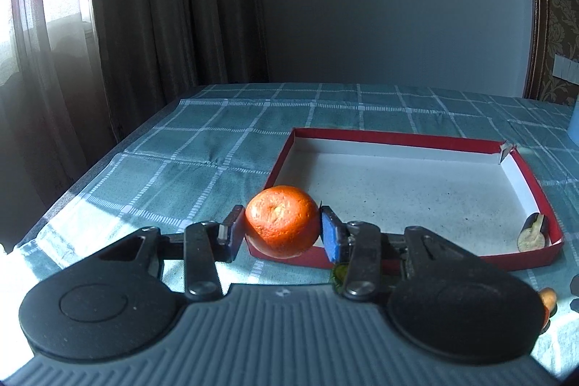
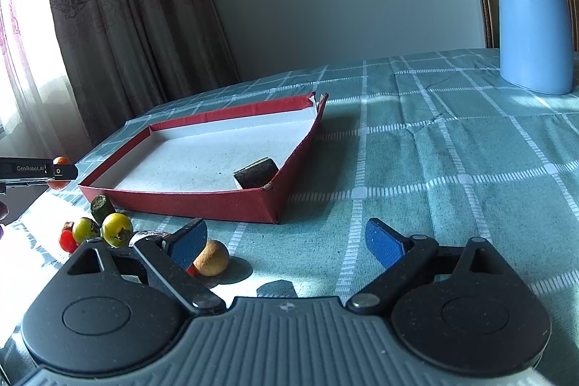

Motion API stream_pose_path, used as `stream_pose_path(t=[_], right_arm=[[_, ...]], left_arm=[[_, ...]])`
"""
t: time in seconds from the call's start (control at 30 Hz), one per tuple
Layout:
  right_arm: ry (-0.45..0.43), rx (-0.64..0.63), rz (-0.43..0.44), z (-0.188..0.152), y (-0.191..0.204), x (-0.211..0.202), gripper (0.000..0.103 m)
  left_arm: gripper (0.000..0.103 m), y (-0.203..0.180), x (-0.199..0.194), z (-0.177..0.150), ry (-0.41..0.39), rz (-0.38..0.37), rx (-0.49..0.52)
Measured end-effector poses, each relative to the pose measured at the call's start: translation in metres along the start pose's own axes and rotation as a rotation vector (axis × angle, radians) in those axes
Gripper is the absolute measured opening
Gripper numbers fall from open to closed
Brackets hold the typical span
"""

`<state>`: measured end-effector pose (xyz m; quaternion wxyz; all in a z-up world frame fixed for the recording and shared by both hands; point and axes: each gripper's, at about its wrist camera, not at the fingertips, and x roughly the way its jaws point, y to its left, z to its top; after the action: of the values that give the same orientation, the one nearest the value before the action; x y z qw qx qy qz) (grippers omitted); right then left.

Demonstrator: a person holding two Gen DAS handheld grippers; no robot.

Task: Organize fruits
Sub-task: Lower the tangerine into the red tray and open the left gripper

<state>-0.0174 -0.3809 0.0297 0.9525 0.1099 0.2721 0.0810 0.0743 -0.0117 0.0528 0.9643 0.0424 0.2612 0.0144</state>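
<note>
- The orange (image 1: 283, 221) is clamped between the pads of the left tongs (image 1: 284, 230), off the tabletop (image 1: 202, 147), at the near left corner of the box (image 1: 535, 190).
- The box, red outside and white inside, is the landmark: it holds just one dark cut piece (image 1: 532, 232), in its near right corner, so by my reading the sorting has barely begun.
- The orange looks like the second item bound for the box; it is not yet over the white floor.
- Left to do: a cluster sits on the tabletop before the box's near left corner, namely two yellow-green fruits (image 2: 116, 229), a red fruit (image 2: 68, 240) and a dark green stub (image 2: 100, 208).
- A tan round fruit (image 2: 211, 257) lies further in front of the box, touching or just beside the left pad of the right tongs (image 2: 286, 246).
- The right tongs stand wide apart with nothing between them, low over the tabletop in front of the box.
- Only the left wrist view shows the grip on the orange; the waiting cluster is mostly hidden there.
- Only the right wrist view shows the cluster, the tan fruit and a blue jug (image 2: 532, 20) well beyond the box's right side; there the orange is a sliver behind the left tool.
</note>
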Motion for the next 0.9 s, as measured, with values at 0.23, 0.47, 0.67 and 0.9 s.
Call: stream_pose_path(t=[0.23,0.47,0.67,0.9], right_arm=[[0.004,0.002,0.003,-0.001,0.0,0.001,0.095],[0.007,0.004,0.006,-0.001,0.0,0.001,0.095],[0.014,0.001,0.008,-0.001,0.001,0.003,0.095],[0.014,0.007,0.011,-0.001,0.0,0.003,0.095]], left_arm=[[0.041,-0.017,0.021,0.011,-0.019,0.009,0.021],[0.041,-0.016,0.059,0.007,0.062,-0.002,-0.004],[0.047,-0.011,0.074,-0.002,0.093,0.012,-0.022],[0.093,-0.017,0.044,-0.006,-0.025,0.028,0.016]])
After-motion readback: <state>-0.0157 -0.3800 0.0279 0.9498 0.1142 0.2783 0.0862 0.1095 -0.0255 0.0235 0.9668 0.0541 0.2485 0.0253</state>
